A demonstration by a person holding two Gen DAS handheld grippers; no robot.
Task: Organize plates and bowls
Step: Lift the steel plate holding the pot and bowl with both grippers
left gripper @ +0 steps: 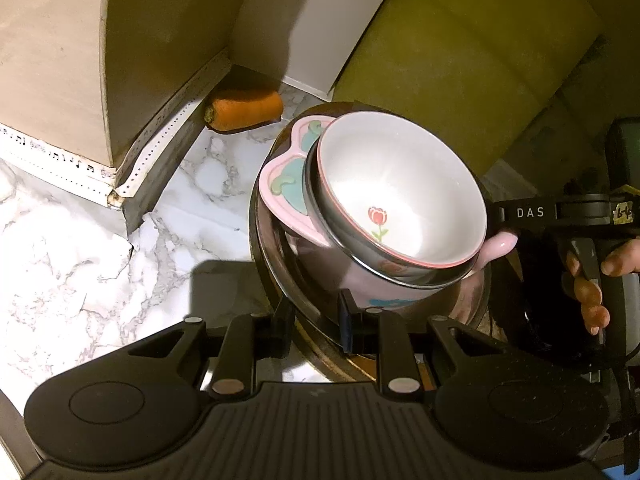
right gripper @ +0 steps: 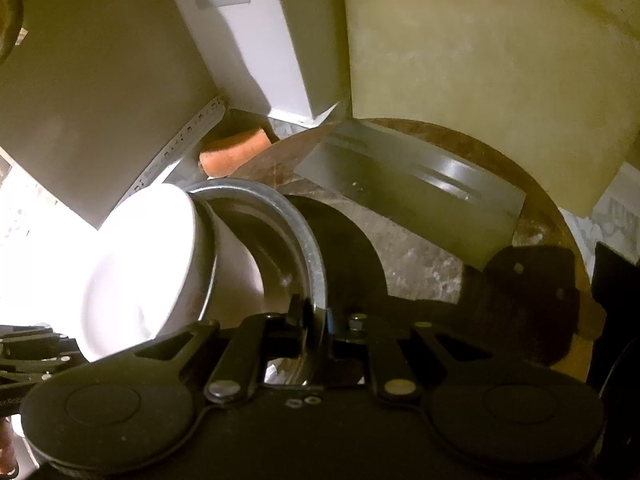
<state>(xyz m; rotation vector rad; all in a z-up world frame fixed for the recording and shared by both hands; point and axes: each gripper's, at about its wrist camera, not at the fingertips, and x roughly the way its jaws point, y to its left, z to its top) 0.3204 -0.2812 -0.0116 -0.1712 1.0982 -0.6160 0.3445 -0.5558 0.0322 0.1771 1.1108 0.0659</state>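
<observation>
A white bowl [left gripper: 400, 184] with a red tulip inside sits in a steel bowl [left gripper: 332, 224]. Both rest on a pink heart-shaped dish [left gripper: 280, 184], and the stack lies in a wide steel plate [left gripper: 276, 264]. My left gripper [left gripper: 316, 320] is shut on the plate's near rim. In the right wrist view my right gripper [right gripper: 316, 320] is shut on the rim of the same steel plate [right gripper: 308, 240], with the white bowl [right gripper: 140, 264] glaring at the left. The right tool's black arm [left gripper: 528, 213] and a hand [left gripper: 592, 280] show at the plate's right side.
A round wooden board [right gripper: 420, 248] under the plate carries a steel cleaver [right gripper: 420, 184]. A carrot piece [left gripper: 244, 109] lies on the marble counter [left gripper: 80, 260] by a beige box [left gripper: 52, 80]. A white appliance [left gripper: 316, 32] and an olive panel [left gripper: 460, 40] stand behind.
</observation>
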